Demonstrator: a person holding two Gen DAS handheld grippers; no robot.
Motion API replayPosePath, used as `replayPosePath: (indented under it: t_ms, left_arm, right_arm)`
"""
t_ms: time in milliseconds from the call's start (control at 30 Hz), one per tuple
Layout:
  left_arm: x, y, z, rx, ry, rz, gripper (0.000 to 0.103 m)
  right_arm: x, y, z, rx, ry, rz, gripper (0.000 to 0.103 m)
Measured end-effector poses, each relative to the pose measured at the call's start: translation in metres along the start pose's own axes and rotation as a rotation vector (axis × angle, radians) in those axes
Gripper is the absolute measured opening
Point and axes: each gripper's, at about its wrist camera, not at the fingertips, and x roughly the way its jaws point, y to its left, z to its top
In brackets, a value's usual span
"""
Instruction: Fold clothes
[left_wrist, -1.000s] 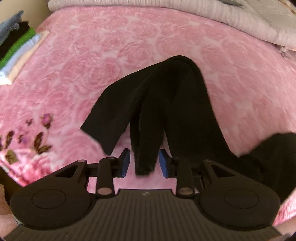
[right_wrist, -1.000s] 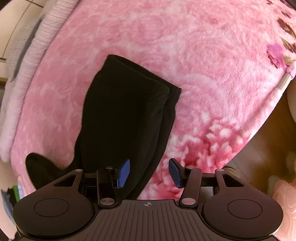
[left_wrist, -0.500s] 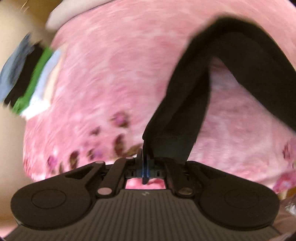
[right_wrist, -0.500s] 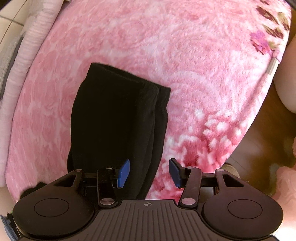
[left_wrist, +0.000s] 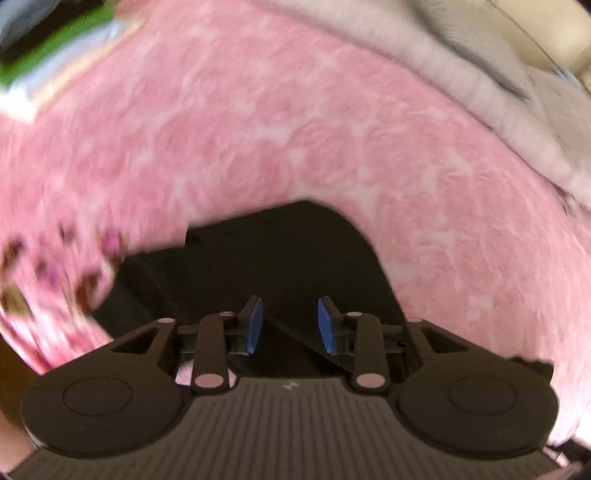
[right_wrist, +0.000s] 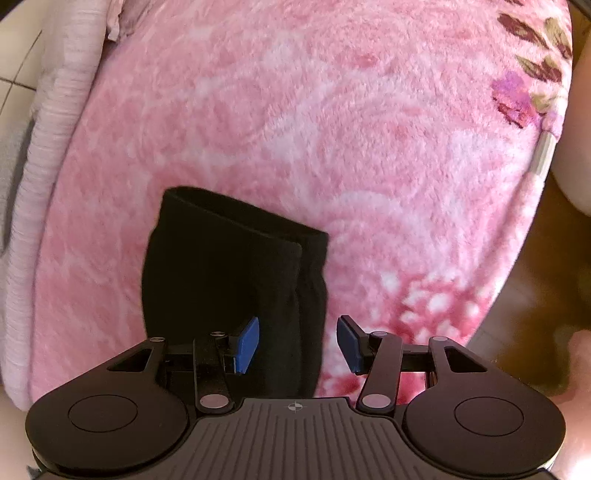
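Observation:
A black garment lies folded on the pink rose-patterned blanket. My left gripper hovers just over its near part. Its jaws are opening; the blue pads stand apart and press on nothing, with black cloth below them. The left wrist view is blurred by motion. In the right wrist view the same black garment lies as a compact rectangle with a doubled right edge. My right gripper is open above that edge, its left pad over the cloth and its right pad over the pink blanket.
A stack of folded clothes sits at the far left of the bed. A pale ribbed quilt runs along the back, and the same quilt shows at the left. The bed's edge drops to a wooden floor on the right.
The left gripper shut on the garment's end, swung it across over the rest, then let go; the cloth now lies doubled. In the right wrist view the garment has become shorter.

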Motion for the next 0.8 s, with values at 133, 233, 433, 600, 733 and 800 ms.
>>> replayPosePath:
  t_ms: [133, 233, 433, 600, 733, 800]
  left_arm:
    - [0.042, 0.028, -0.016, -0.250, 0.079, -0.043, 0.028]
    - [0.061, 0.036, -0.020, -0.372, 0.068, -0.086, 0.028]
    - [0.093, 0.046, -0.020, -0.478, 0.026, -0.061, 0.024]
    - [0.105, 0.038, -0.016, -0.382, 0.035, -0.037, 0.001]
    - [0.103, 0.035, -0.013, -0.337, 0.043, -0.019, 0.000]
    - [0.100, 0.032, -0.009, -0.302, 0.049, -0.013, 0.000]
  right_arm:
    - [0.006, -0.003, 0.007, 0.016, 0.008, 0.025, 0.051]
    - [0.013, -0.007, 0.008, 0.040, 0.012, 0.046, 0.051]
    - [0.023, -0.012, 0.010, 0.122, -0.009, 0.111, 0.051]
    - [0.034, -0.018, 0.016, 0.167, -0.023, 0.110, 0.051]
    - [0.040, -0.014, 0.013, 0.127, -0.019, 0.104, 0.048]
    - [0.038, -0.005, 0.012, 0.050, -0.017, 0.073, 0.012]
